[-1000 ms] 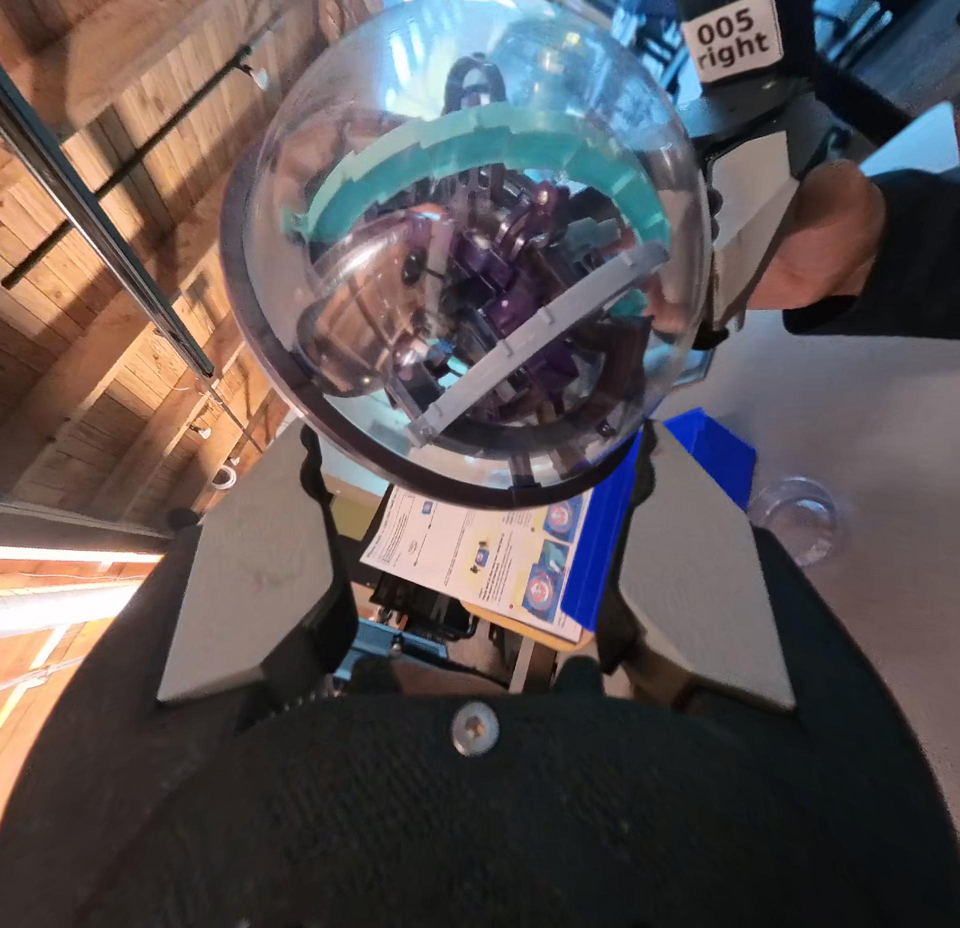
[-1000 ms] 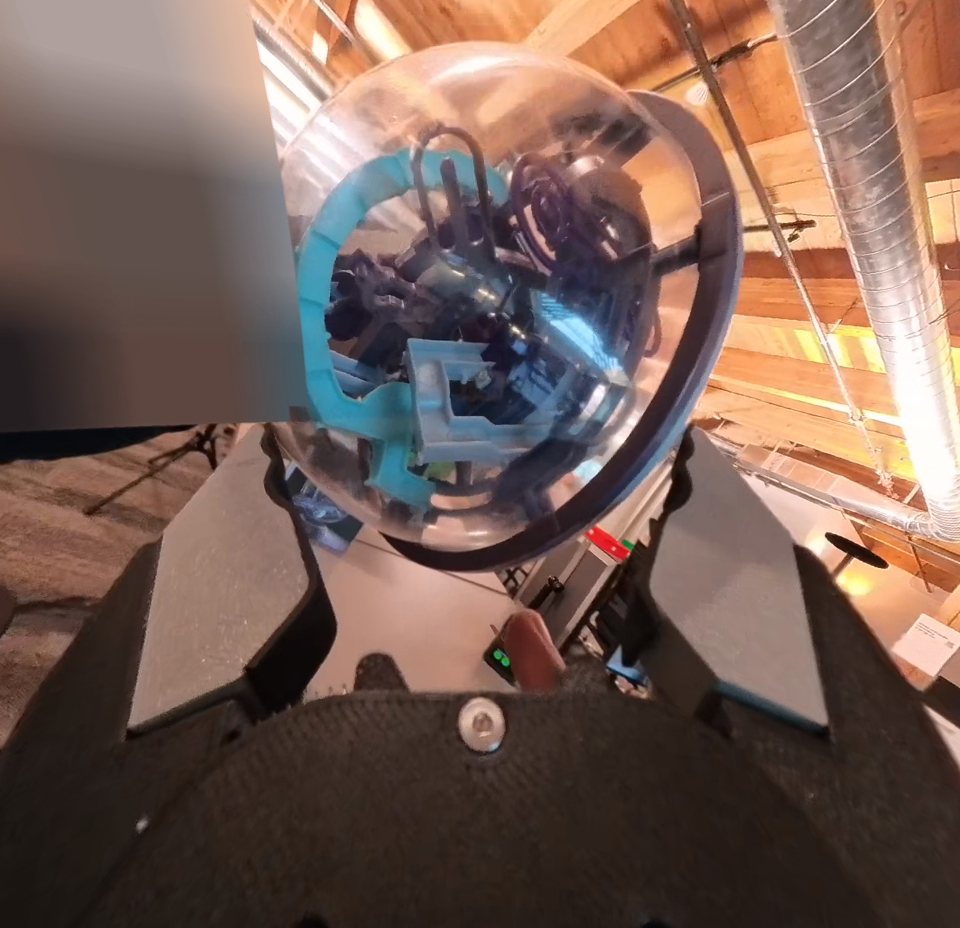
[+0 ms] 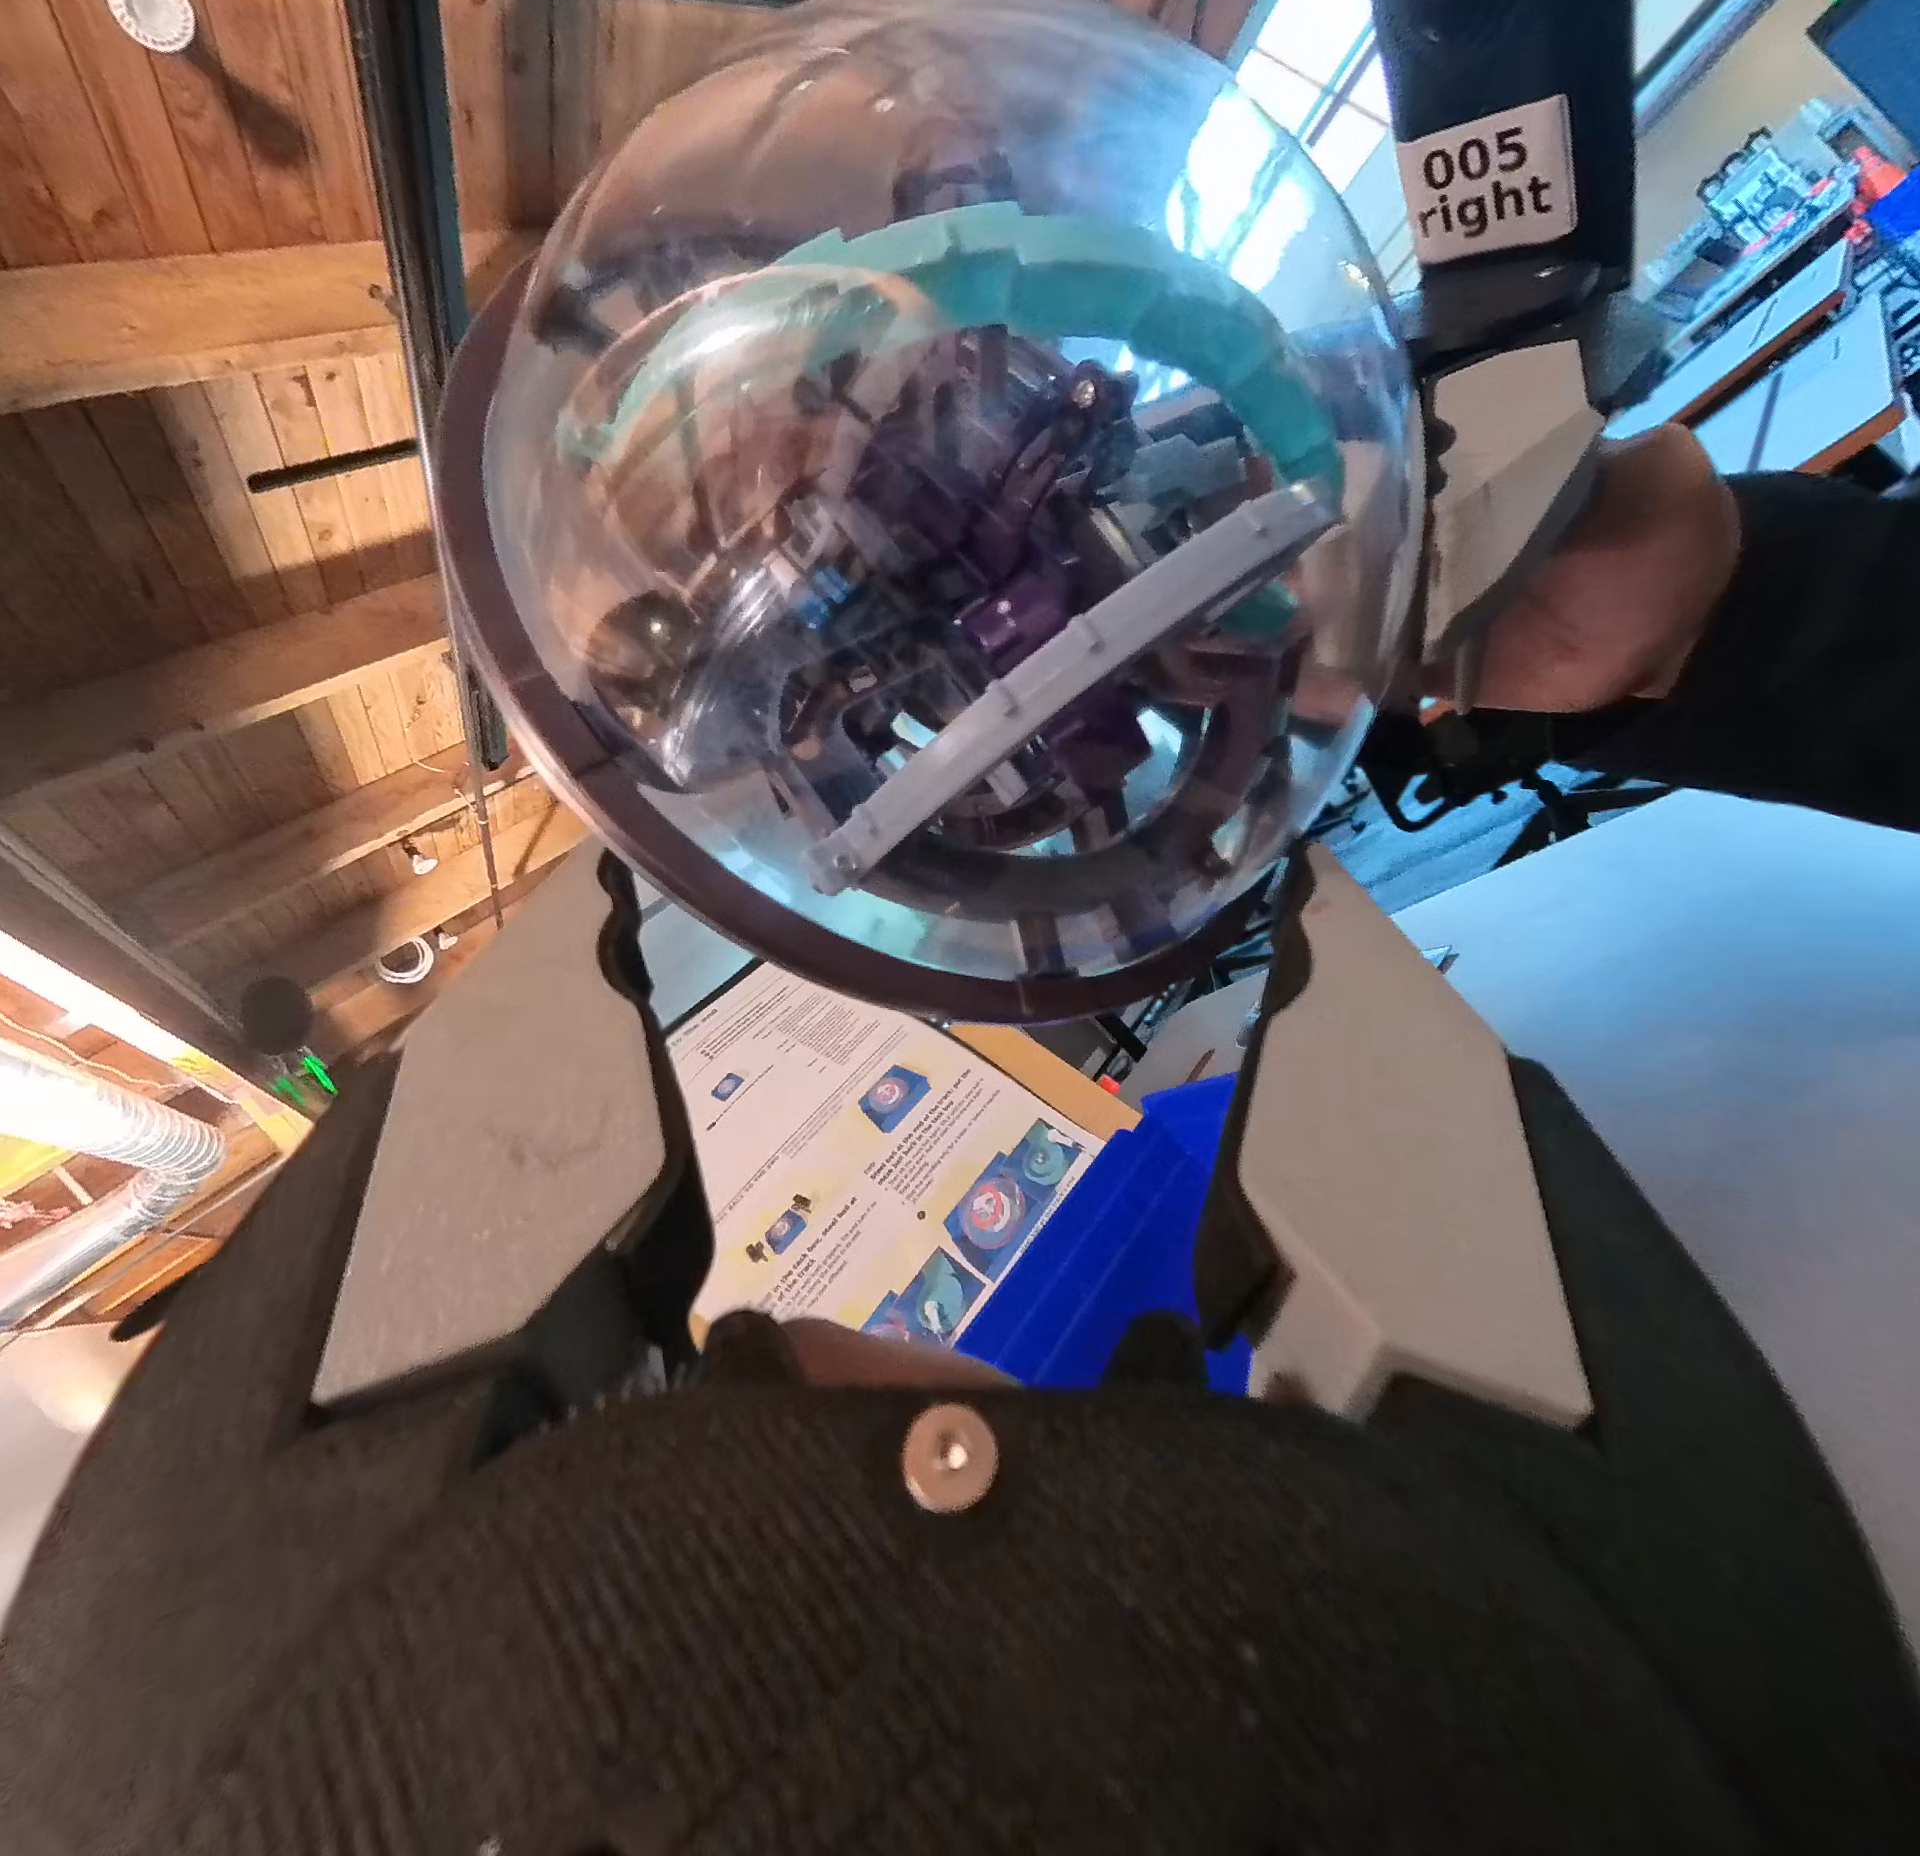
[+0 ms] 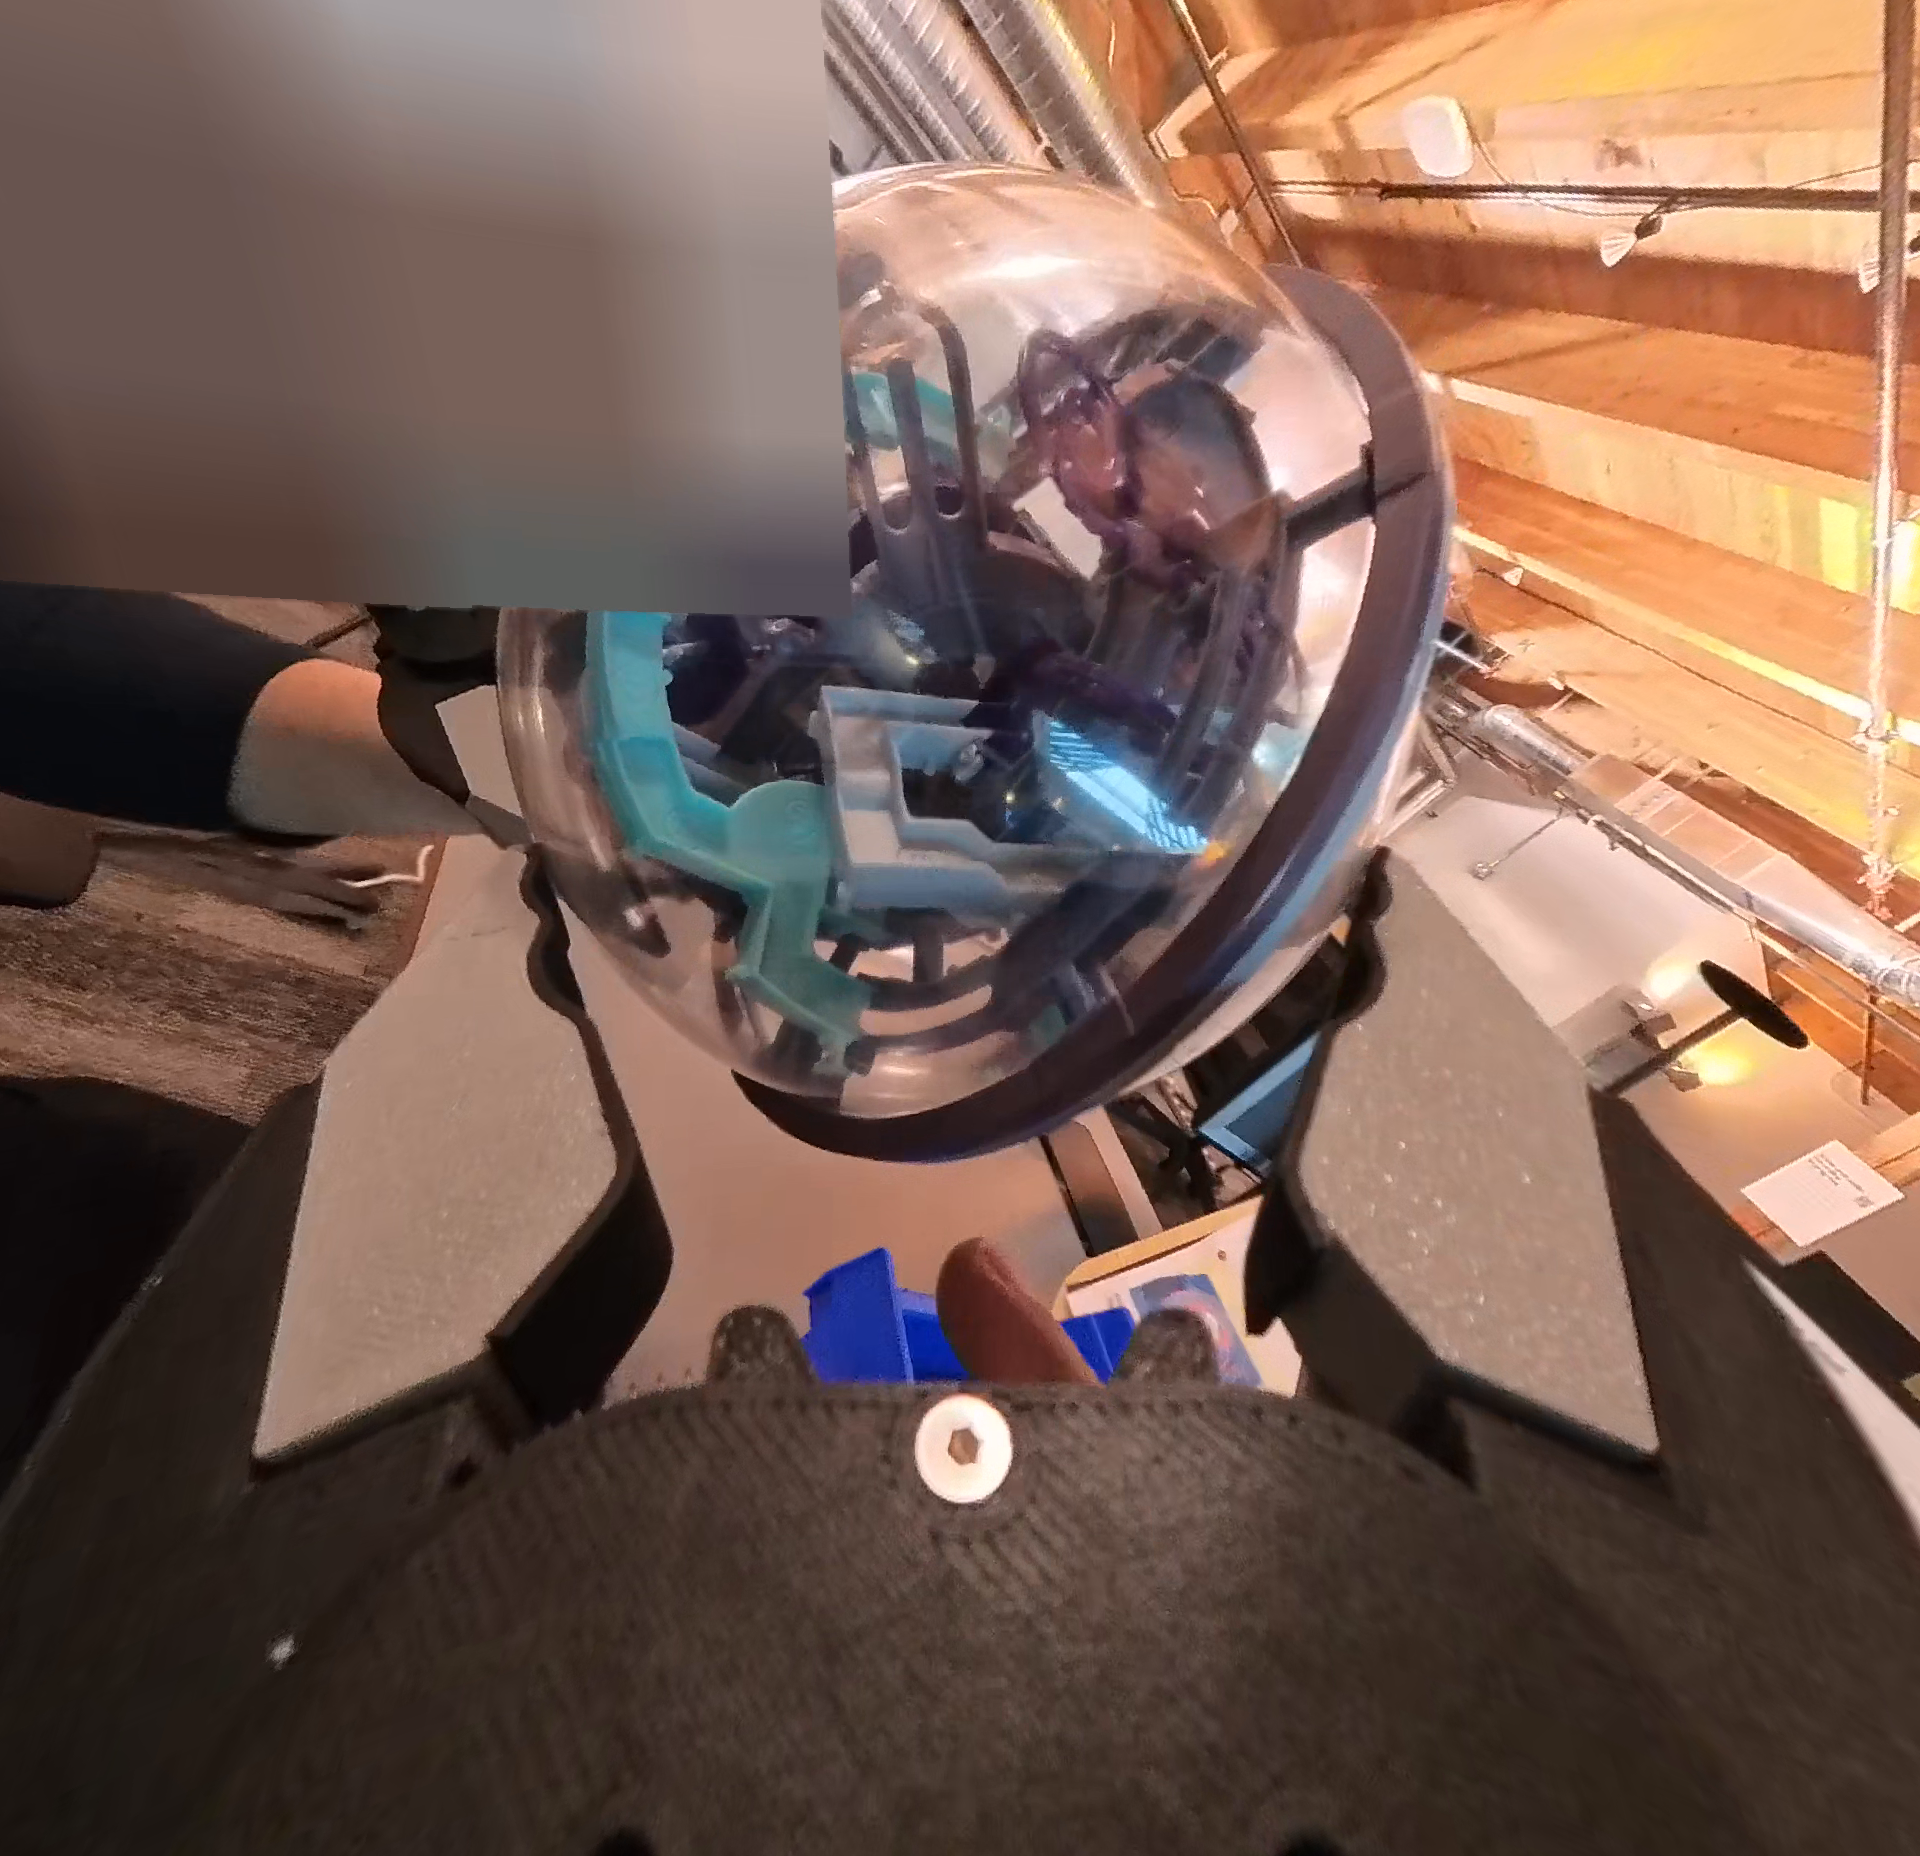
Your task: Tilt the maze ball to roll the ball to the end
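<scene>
Both tools are gripping the maze ball from opposite sides: the left tool and right tool are clamping its clear shell, holding it aloft above the table for free tilting.

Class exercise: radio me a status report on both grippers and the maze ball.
Left gripper and right gripper both clamped on maze ball. Sphere aloft, tilted. Nothing blocking it.

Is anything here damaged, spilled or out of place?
Nothing stands out. The clear maze ball looks whole, tilted with its dark rim slanting, as the task needs. The blue bin and printed sheet lie below.
</scene>
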Motion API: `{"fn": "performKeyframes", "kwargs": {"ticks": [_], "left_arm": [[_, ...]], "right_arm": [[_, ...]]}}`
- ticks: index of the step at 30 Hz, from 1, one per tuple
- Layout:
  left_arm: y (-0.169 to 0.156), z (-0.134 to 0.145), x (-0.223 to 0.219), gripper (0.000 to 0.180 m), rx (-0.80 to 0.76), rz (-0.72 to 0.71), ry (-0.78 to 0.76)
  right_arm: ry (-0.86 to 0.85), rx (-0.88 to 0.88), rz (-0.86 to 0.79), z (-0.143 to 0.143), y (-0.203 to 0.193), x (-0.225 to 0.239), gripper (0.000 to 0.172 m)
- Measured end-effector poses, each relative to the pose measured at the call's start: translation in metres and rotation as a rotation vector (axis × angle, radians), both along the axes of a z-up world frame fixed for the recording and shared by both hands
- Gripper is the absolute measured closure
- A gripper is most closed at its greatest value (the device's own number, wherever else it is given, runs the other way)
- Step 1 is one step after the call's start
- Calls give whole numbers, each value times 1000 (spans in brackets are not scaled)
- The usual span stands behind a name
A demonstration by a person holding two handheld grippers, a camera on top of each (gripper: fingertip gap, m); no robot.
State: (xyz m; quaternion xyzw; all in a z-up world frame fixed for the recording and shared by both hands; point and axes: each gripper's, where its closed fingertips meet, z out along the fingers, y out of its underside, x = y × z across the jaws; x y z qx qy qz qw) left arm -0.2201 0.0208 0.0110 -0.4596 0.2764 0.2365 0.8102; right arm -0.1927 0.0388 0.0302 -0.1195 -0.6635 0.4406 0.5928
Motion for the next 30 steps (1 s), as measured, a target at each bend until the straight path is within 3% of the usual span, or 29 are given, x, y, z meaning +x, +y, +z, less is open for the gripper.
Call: {"fn": "performKeyframes", "kwargs": {"ticks": [4, 13, 19, 24, 30], "left_arm": [[9, -11, -8, 61, -25, -19, -61], [11, -33, -26, 60, -268, 24, -16], [4, -40, -27, 60, -300, 82, 29], [-1, -29, -27, 61, -316, 118, 94], [-6, -2, -19, 59, -241, 147, 146]], "right_arm": [[-18, -33, 14, -8, 7, -8, 29], [-112, -317, 72, -49, 22, -31, 30], [-64, -361, 140, -60, 16, -35, 30], [-36, -358, 148, -53, 13, -36, 30], [26, -266, 144, -24, 6, -27, 30]]}}
